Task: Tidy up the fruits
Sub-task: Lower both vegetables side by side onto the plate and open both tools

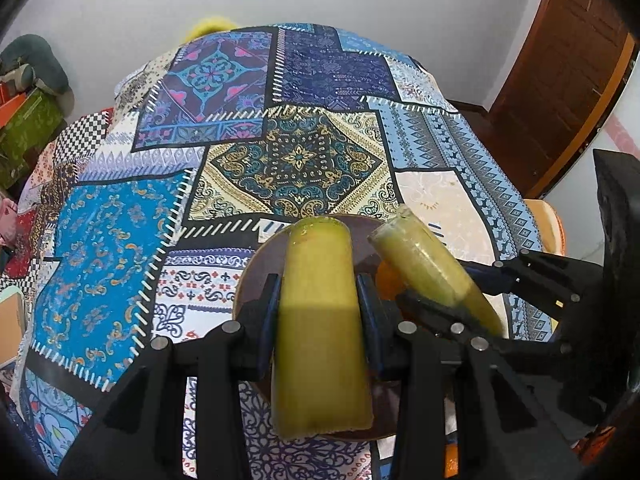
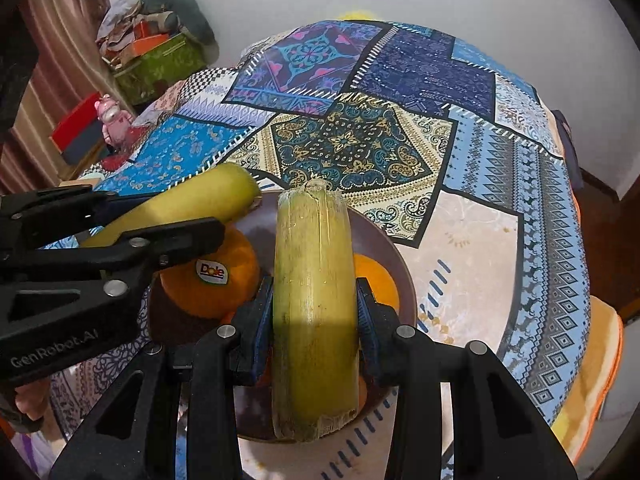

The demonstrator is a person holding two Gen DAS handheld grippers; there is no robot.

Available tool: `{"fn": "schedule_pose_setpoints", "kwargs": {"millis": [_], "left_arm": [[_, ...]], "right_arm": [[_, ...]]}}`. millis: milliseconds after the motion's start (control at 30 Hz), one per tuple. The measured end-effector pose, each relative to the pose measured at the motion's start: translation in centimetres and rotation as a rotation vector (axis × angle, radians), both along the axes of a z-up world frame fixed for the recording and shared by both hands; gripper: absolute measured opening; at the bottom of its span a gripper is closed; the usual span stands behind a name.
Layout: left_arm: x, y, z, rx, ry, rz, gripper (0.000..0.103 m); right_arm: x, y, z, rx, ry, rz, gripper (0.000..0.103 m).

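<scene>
**Both my grippers hold cut cane pieces over a fruit bowl**

My left gripper (image 1: 320, 312) is clamped on a thick yellow-green cane piece (image 1: 320, 320), its blue pads (image 1: 267, 320) pressed against both sides. My right gripper (image 2: 316, 316) grips a second cane piece (image 2: 314, 304) the same way; its far cut end is split and fibrous. From the left wrist, that second piece shows to the right, angled and held in the other gripper's fingers.

Both pieces hang above a round dark brown bowl (image 2: 384, 240) resting on a patchwork-patterned tablecloth (image 2: 480, 240). In the bowl lie at least two oranges: one with a Dole sticker (image 2: 212, 271) on the left side (image 2: 208, 280), another (image 2: 376, 280) on the right, partly hidden by my cane piece. I cannot tell whether either piece touches the fruit.
</scene>
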State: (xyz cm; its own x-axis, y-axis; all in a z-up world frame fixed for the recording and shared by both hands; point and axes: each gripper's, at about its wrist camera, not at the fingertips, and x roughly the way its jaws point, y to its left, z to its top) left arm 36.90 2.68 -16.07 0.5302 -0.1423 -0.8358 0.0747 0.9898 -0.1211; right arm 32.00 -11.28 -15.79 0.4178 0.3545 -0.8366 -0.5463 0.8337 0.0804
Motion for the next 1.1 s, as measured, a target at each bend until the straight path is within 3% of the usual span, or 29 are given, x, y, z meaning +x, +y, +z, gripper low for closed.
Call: {"fn": "schedule_pose_setpoints", "kwargs": {"millis": [200, 600, 767, 1100], "left_arm": [[0.5, -0.5, -0.3, -0.022, 0.008, -0.004, 0.037], [0.4, -1.5, 0.1, 0.009, 0.004, -0.022, 0.038], [0.0, -2.1, 0.5, 0.006, 0.005, -0.05, 0.044], [-0.6, -3.1, 0.7, 0.01, -0.005, -0.078, 0.047]], "right_arm": [[0.1, 0.2, 0.0, -0.007, -0.004, 0.013, 0.035], [-0.3, -0.3, 0.8, 0.012, -0.011, 0.05, 0.037], [-0.9, -0.8, 1.1, 0.026, -0.015, 0.058, 0.037], [-1.6, -2.1, 1.2, 0.074, -0.008, 0.052, 0.037]]}}
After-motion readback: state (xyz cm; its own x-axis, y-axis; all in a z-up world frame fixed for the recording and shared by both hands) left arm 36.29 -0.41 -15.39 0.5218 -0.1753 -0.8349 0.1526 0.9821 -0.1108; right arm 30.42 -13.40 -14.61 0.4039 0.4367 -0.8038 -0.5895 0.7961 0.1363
